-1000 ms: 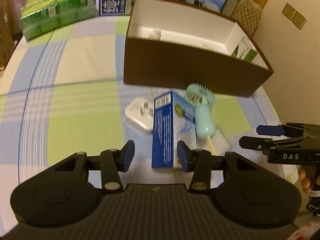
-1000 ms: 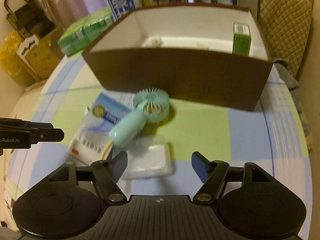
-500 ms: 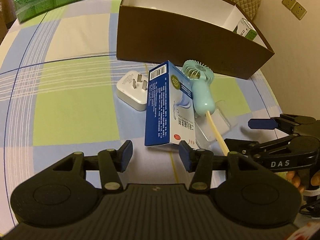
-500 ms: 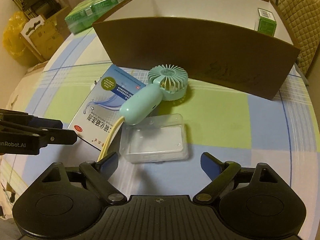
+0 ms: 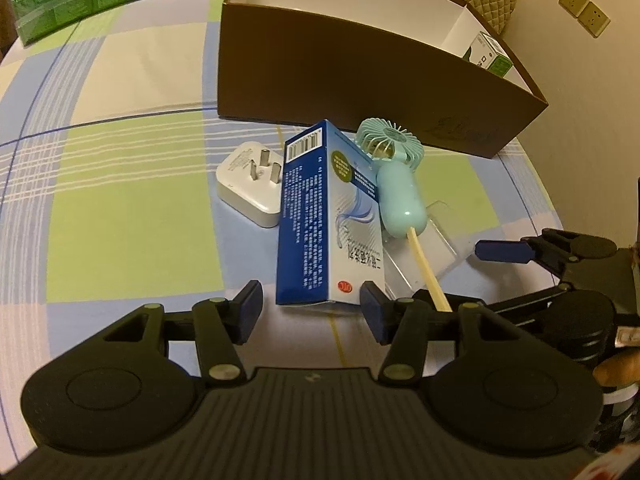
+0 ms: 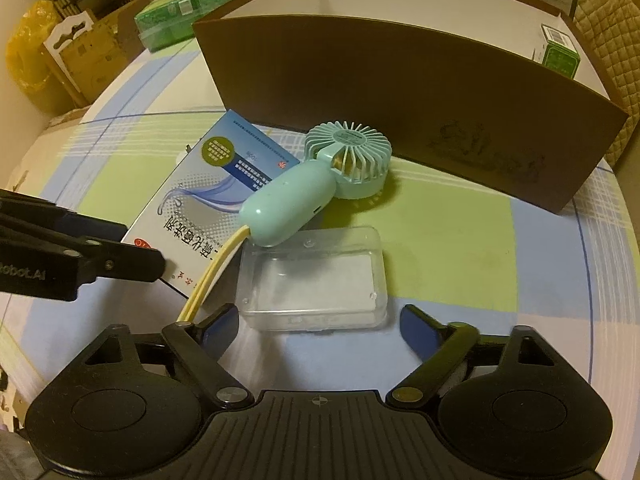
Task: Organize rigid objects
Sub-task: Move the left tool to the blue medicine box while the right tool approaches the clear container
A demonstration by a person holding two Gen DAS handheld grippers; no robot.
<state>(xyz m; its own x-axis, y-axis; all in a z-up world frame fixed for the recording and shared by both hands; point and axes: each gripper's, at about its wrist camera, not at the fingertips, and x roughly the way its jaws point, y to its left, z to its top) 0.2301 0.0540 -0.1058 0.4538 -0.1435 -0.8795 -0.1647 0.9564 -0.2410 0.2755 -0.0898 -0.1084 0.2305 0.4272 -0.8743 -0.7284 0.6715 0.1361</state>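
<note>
1. Left wrist view: left gripper (image 5: 311, 309) low over the checked tablecloth (image 5: 120, 208), jaws apart and just been opening; the near end of the blue box (image 5: 320, 220) sits right at the gap, pads not pressing it.
2. Blue box lies on its long side, leaning on the white plug adapter (image 5: 252, 188) (prongs up) to its left.
3. Mint handheld fan (image 5: 394, 184) rests against the box's right face, yellow strap (image 5: 428, 276) running toward the left gripper's right finger.
4. Right gripper (image 5: 496, 272) comes in from the right edge, jaws spread, w/ the clear plastic case (image 5: 440, 240) just beside it.
5. Brown cardboard box (image 5: 360, 72) stands behind the pile, open top, small green carton (image 5: 490, 54) in its far right corner.
6. Right wrist view: right gripper (image 6: 318, 322) released, jaws just been narrowing yet not gripping; clear plastic case (image 6: 316, 276) flat on the cloth betw. the fingertips, gaps both sides.
7. Mint handheld fan (image 6: 308, 196) overlaps the case's far left corner and lies across the blue box (image 6: 208, 200).
8. Left gripper (image 6: 132, 252) reaches in from the left at the box's near end.
9. Brown cardboard box (image 6: 400, 120) just behind the fan head.
</note>
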